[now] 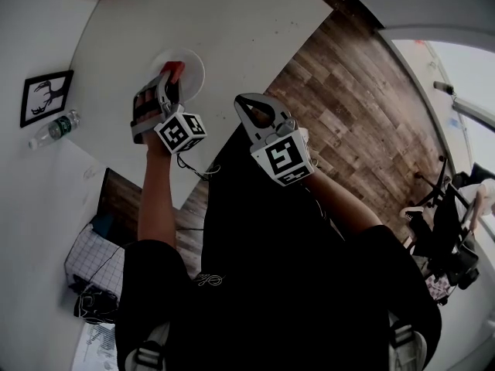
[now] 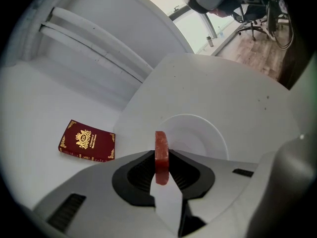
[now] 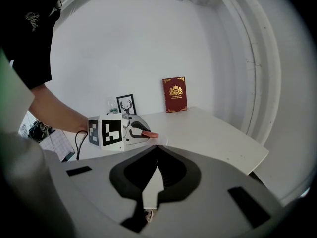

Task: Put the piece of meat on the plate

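Note:
A flat red piece of meat stands on edge between the jaws of my left gripper, which is shut on it. Just beyond it the white plate lies on the white table. In the head view the left gripper holds the meat over the near edge of the plate. My right gripper hangs to the right of it, off the table's edge, with its jaws together and nothing in them. The right gripper view shows its tips meeting, and the left gripper with the meat beyond.
A dark red book lies left of the plate. A framed deer picture and a water bottle are at the left by the wall. Wooden floor begins past the table's right edge. Office chairs stand at the far right.

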`<state>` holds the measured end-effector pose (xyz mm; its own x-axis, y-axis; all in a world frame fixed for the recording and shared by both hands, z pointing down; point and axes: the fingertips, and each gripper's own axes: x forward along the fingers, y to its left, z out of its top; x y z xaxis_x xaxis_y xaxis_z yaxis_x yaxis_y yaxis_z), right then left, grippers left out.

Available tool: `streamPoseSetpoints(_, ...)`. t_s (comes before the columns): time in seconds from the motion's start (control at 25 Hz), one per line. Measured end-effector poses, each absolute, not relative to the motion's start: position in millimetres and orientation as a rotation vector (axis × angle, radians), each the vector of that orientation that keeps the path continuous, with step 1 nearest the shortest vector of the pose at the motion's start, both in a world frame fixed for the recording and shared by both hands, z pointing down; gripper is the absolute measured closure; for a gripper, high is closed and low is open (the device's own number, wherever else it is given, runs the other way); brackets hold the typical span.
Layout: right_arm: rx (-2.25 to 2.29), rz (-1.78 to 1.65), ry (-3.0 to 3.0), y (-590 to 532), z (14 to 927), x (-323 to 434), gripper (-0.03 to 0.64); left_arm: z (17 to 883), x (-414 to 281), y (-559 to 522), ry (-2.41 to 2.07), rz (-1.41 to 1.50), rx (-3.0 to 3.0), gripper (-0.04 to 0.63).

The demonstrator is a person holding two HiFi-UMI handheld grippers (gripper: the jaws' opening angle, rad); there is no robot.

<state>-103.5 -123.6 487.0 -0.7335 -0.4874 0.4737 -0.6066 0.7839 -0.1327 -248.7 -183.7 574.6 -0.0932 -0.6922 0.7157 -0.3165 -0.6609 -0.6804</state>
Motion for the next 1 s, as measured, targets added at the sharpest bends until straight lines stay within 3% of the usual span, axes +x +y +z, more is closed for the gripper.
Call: streamPoseSetpoints(1.0, 0.807, 0.397, -2.576, -144, 491, -141, 0.595, 586, -253, -181, 1.071, -1.87, -1.887, 0.488)
